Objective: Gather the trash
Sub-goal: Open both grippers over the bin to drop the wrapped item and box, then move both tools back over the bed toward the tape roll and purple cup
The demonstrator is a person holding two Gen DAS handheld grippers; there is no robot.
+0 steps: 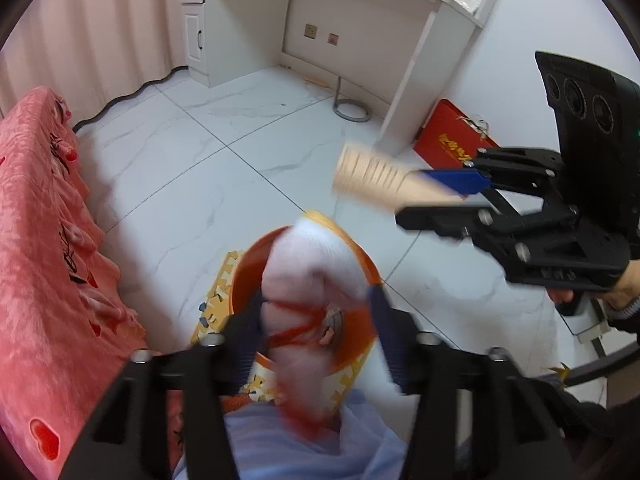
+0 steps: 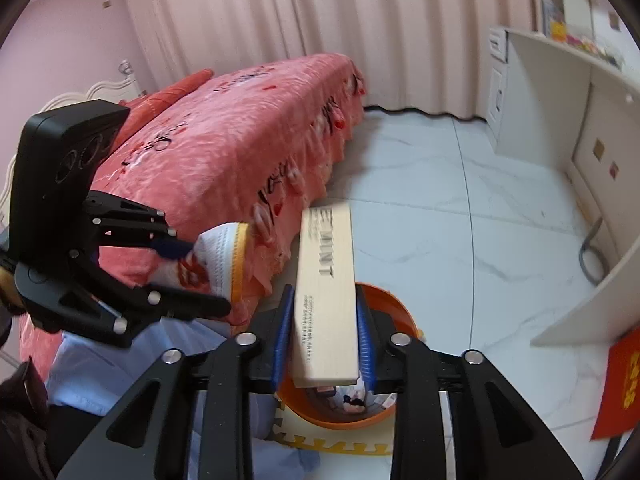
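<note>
We held the left gripper [image 1: 316, 312] clamped on the white packet [image 1: 316, 276] and the right gripper [image 2: 326, 340] clamped on the mint box [image 2: 326, 288], judging both needed centring above the orange bin [image 2: 394, 308] before release.

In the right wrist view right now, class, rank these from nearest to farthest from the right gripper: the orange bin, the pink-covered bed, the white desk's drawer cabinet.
1. Orange bin: directly below the right gripper, which is shut on the beige box.
2. Pink-covered bed: to the left, stretching away.
3. Drawer cabinet: far right, by the curtain.
</note>
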